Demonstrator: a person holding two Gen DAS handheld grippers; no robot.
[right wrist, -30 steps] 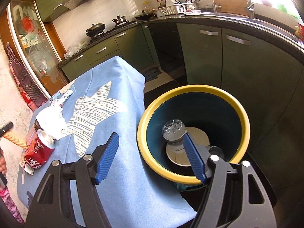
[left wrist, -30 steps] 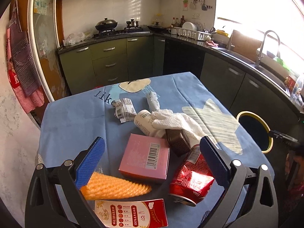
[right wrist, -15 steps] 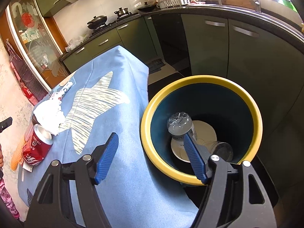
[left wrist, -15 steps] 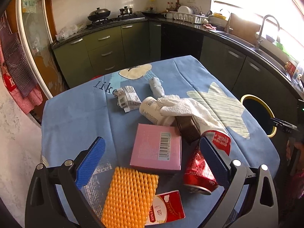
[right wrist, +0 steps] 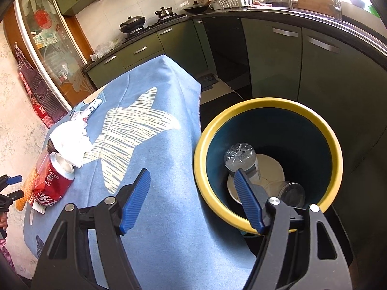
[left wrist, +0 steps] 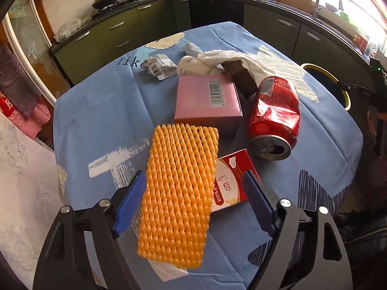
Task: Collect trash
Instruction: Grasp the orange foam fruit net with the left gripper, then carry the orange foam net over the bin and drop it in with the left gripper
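An orange foam net [left wrist: 177, 191] lies on the blue tablecloth [left wrist: 101, 120], partly over a flattened red-and-white carton [left wrist: 232, 181]. My left gripper [left wrist: 193, 200] straddles the net and its jaws are closing. The left pad sits at the net's edge, while the right pad [left wrist: 256, 203] stands apart from it. Behind the net are a pink box [left wrist: 205, 99] and a crushed red can [left wrist: 275, 113]. My right gripper [right wrist: 191, 176] hangs open and empty over the table edge beside the yellow-rimmed bin [right wrist: 266, 101]. The bin holds a clear bottle [right wrist: 239, 154].
Further back on the table are a white crumpled cloth [left wrist: 232, 58], a white tube [left wrist: 188, 67], a brown object [left wrist: 241, 82] and a crumpled wrapper [left wrist: 158, 67]. Green kitchen cabinets [right wrist: 273, 55] stand close behind the bin. A clear cup [right wrist: 290, 191] and a white disc [right wrist: 271, 169] lie inside it.
My left gripper has come down and forward over the orange net, which now lies between its jaws. The jaws have narrowed. The right gripper has barely moved.
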